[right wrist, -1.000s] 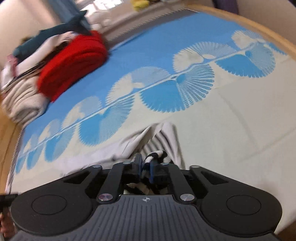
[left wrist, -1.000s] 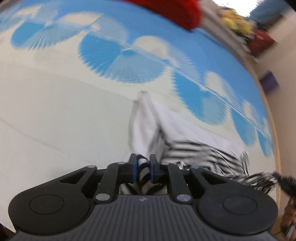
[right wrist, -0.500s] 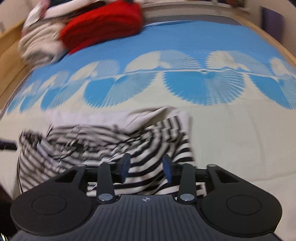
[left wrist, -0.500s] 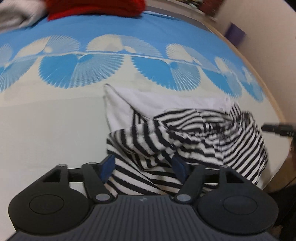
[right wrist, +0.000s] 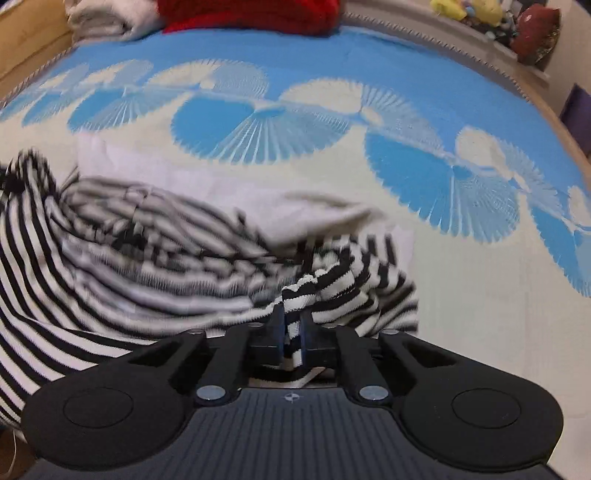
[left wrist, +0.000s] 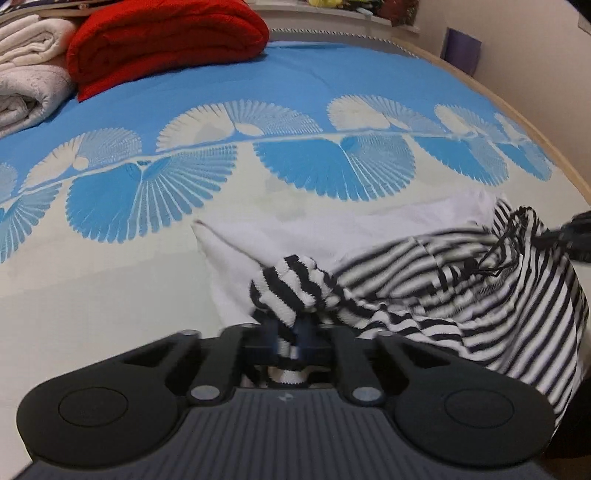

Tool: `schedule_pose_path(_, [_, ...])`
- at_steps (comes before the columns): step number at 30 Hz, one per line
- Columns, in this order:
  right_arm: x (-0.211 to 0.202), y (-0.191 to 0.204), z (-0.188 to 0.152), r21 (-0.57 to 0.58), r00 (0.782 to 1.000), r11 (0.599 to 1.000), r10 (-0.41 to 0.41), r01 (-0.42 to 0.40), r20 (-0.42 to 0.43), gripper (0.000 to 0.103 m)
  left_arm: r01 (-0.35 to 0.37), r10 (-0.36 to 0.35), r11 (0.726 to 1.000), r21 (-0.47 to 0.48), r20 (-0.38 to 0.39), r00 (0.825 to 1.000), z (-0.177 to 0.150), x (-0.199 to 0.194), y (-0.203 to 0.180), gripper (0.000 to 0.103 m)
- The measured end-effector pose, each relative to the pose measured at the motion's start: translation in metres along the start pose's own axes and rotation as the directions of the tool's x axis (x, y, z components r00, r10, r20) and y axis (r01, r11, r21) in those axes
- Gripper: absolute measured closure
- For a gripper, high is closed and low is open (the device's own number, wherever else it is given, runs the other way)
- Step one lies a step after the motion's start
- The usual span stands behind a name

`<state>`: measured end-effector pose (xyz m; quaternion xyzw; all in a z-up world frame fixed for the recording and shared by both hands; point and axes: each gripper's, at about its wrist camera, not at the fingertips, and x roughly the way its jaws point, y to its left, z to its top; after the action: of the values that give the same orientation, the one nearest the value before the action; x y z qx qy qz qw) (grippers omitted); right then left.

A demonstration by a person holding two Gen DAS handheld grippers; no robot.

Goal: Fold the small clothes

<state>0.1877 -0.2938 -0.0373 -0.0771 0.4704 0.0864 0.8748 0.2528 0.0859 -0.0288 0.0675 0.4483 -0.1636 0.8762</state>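
Observation:
A black-and-white striped garment (left wrist: 461, 295) lies crumpled on the blue and cream bedspread (left wrist: 110, 280), over a white cloth (left wrist: 332, 229). My left gripper (left wrist: 291, 334) is shut on a bunched fold of the striped garment at its left end. My right gripper (right wrist: 291, 326) is shut on another striped fold (right wrist: 314, 291) at the garment's right end. The garment (right wrist: 110, 251) sags between the two grippers. The right gripper's tip shows at the right edge of the left wrist view (left wrist: 576, 236).
A folded red blanket (left wrist: 162, 40) and folded white towels (left wrist: 26, 74) lie at the far left of the bed. A wooden bed edge (left wrist: 554, 147) runs along the right. A purple box (left wrist: 461, 51) and toys (right wrist: 532, 33) stand by the wall.
Both grippers opened half a second ago over the striped garment, then shut again on new folds. The views have swung to face the head of the bed.

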Motion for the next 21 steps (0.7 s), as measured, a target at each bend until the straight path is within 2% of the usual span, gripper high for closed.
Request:
schedule_pose_path(2, [-0.019, -0.009, 0.014, 0.081, 0.989, 0.997, -0.009, -0.003, 0.15, 0.098, -0.045, 0.048, 0.997, -0.06, 0.054, 0.997, 0.008, -0.004, 0.01, 0.099])
schedule_pose_path(4, [-0.037, -0.02, 0.026, 0.172, 0.959, 0.985, -0.041, -0.008, 0.28, 0.098, -0.069, 0.092, 0.981, -0.18, 0.124, 0.988, 0.017, -0.011, 0.027, 0.099])
schedule_pose_path(6, [-0.044, -0.03, 0.034, 0.254, 0.927, 0.967, -0.068, -0.03, 0.368, 0.098, -0.059, 0.105, 0.965, -0.254, 0.173, 0.979, 0.026, -0.013, 0.038, 0.099])
schedule_pose_path(7, [-0.042, -0.031, 0.038, 0.268, 0.921, 0.963, -0.075, -0.033, 0.382, 0.098, -0.067, 0.114, 0.964, -0.256, 0.173, 0.978, 0.03, -0.008, 0.038, 0.099])
schedule_pose_path(10, [-0.021, -0.023, 0.051, 0.26, 0.93, 0.965, -0.118, 0.025, 0.349, 0.098, -0.106, 0.142, 0.961, -0.254, 0.128, 0.982, 0.04, 0.011, 0.037, 0.099])
schedule_pose_path(12, [-0.005, -0.022, 0.06, 0.28, 0.937, 0.959, -0.141, 0.049, 0.319, 0.098, -0.092, 0.136, 0.951, -0.294, 0.131, 0.982, 0.046, 0.019, 0.043, 0.099])
schedule_pose_path(17, [0.02, -0.021, 0.08, 0.313, 0.926, 0.945, -0.199, 0.095, 0.32, 0.098, -0.085, 0.147, 0.931, -0.354, 0.151, 0.978, 0.059, 0.034, 0.057, 0.099])
schedule_pose_path(19, [0.036, -0.018, 0.086, 0.287, 0.925, 0.949, -0.222, 0.132, 0.307, 0.098, -0.098, 0.15, 0.925, -0.366, 0.116, 0.982, 0.062, 0.045, 0.058, 0.099])
schedule_pose_path(21, [0.056, -0.015, 0.088, 0.269, 0.936, 0.949, -0.235, 0.164, 0.261, 0.097, -0.104, 0.138, 0.916, -0.387, 0.06, 0.989, 0.062, 0.061, 0.061, 0.098])
